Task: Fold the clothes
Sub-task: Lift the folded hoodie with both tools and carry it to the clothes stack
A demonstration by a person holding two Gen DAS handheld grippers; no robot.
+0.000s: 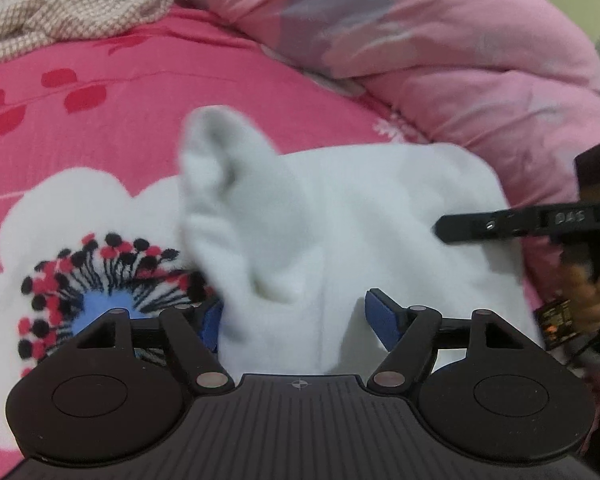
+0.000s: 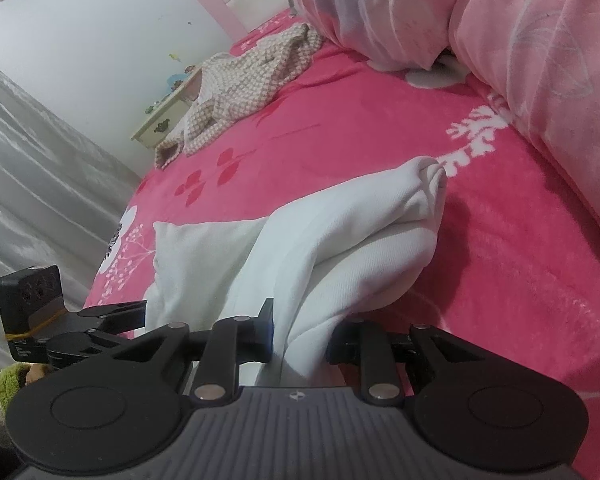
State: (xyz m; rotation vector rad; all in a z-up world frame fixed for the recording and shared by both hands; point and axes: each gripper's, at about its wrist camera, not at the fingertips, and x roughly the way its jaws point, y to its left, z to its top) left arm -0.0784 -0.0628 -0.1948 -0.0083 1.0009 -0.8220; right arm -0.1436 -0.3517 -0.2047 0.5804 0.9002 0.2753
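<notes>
Left lets go, right is hanging on to the white garment!

The left gripper (image 1: 294,320) is standing with jaws apart, the white garment (image 1: 340,216) lying between its pads but unpinched, a loose flap standing up just ahead. The right gripper (image 2: 300,340) is pinching a gathered fold of the garment (image 2: 340,240), whose length is running away from its fingers across the pink bedspread (image 2: 500,260). Right looks nearer to lead the fold.
</notes>
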